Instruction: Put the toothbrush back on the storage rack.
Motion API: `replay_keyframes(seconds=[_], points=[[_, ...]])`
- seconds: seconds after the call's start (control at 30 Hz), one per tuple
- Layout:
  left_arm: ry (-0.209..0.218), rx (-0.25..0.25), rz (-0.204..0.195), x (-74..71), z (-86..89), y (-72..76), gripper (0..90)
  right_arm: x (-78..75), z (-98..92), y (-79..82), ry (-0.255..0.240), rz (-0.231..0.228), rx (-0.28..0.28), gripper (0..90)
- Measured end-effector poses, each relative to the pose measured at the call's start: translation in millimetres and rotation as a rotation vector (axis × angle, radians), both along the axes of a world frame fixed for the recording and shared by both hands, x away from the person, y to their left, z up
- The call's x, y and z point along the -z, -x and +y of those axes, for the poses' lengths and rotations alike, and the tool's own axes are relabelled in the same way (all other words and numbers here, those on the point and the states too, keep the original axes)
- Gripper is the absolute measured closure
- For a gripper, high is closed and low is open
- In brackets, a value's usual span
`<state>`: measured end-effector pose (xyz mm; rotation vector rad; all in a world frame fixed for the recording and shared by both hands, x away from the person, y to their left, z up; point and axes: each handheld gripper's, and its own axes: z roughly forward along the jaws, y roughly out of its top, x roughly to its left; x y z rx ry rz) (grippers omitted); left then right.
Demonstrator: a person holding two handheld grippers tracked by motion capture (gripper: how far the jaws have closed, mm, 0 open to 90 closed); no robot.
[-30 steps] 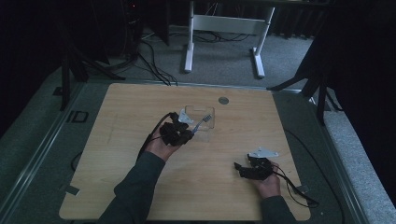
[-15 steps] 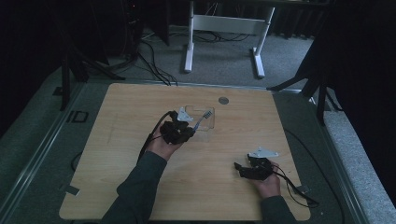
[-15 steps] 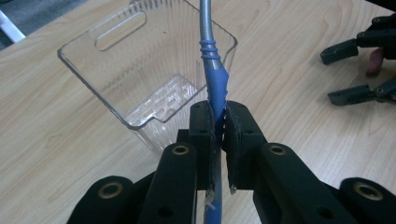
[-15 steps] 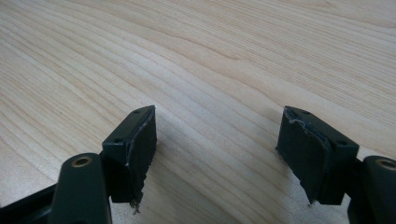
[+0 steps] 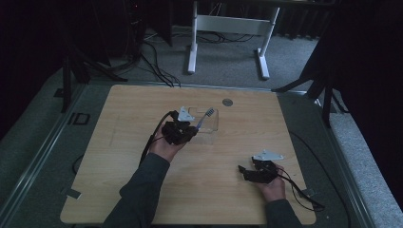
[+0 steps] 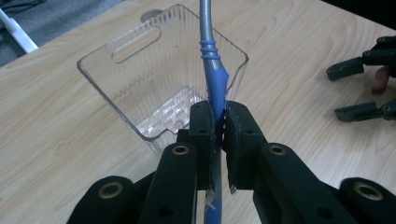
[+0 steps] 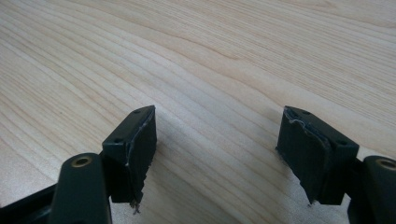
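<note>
A: Starting at the left of the high view, what is there?

B: The person's left sleeve (image 5: pixel 142 190) comes up from the bottom edge, and the left hand (image 5: pixel 164 148) holds the left gripper (image 5: pixel 192 129) over the middle of the wooden worktop (image 5: pixel 119 156). A black cable (image 5: pixel 154 133) loops back from it along the wrist.

A: And its jaws?

B: They are pressed onto the blue handle of a toothbrush (image 6: pixel 214 79), pinching it between the pads. The handle runs up from the jaws, blue low down and grey above a ribbed ring. In the high view the toothbrush (image 5: pixel 204 117) leans away from the hand, head uppermost.

A: Where is it relative to the box?

B: Over a clear plastic bin (image 6: pixel 140 70) with ribbed walls and a slot handle. The bin (image 5: pixel 213 124) stands on the worktop just beyond the gripper. Whether the brush touches the rim cannot be told.

A: Further right?

B: A small round grey disc (image 5: pixel 227 101) sits in the worktop near the far edge. Then, well apart from the bin, the right hand (image 5: pixel 272 186) holds the right gripper (image 5: pixel 243 171) low near the front right corner, a grey plate (image 5: pixel 267 155) on top.

A: Its jaws?

B: Spread wide in the right gripper view (image 7: pixel 215 154), with bare wood between them.
</note>
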<state>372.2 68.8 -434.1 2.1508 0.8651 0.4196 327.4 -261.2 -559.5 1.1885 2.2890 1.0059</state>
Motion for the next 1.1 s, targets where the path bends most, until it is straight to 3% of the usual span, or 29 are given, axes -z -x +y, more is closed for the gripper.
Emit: replay_keyframes(seconds=[0.2, 1.1], points=[[0.029, -0.014, -0.019, -1.6, 1.0, -0.3, 82.0, 0.0, 0.0, -0.1, 0.0, 0.0, 0.0, 27.9], [0.059, -0.005, -0.073, -2.7, -3.2, -3.2, 82.0, 0.0, 0.0, -0.3, 0.001, 0.0, 0.001, 27.9]])
